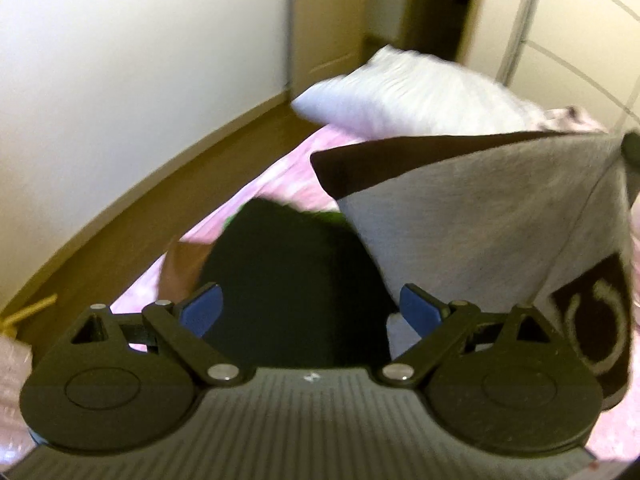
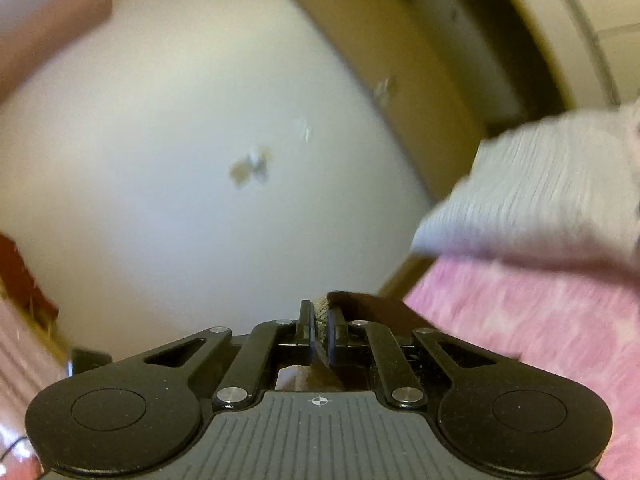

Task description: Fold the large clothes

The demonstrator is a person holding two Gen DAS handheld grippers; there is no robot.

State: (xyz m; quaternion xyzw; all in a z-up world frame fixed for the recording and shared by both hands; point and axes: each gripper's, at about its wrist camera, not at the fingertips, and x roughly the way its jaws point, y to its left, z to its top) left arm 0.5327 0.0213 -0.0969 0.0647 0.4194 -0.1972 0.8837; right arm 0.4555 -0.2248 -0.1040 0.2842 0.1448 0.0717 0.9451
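Note:
A grey garment (image 1: 500,216) with a dark brown cuff or hem and a brown patch bearing a white ring print hangs lifted on the right of the left wrist view. Its top corner runs up to the other gripper at the right edge. My left gripper (image 1: 308,308) is open, blue pads wide apart, with a black garment (image 1: 292,280) lying on the pink bed between and beyond them. In the right wrist view my right gripper (image 2: 319,326) is shut on the grey garment's edge (image 2: 320,312), a brown strip (image 2: 372,308) trailing off to the right.
The pink bedcover (image 1: 280,176) carries a white pillow (image 1: 400,96) at its far end. Brown wooden floor (image 1: 160,184) and a white wall lie left of the bed. A metal rack (image 1: 516,20) stands behind the pillow. The pillow (image 2: 532,200) also shows right of my right gripper.

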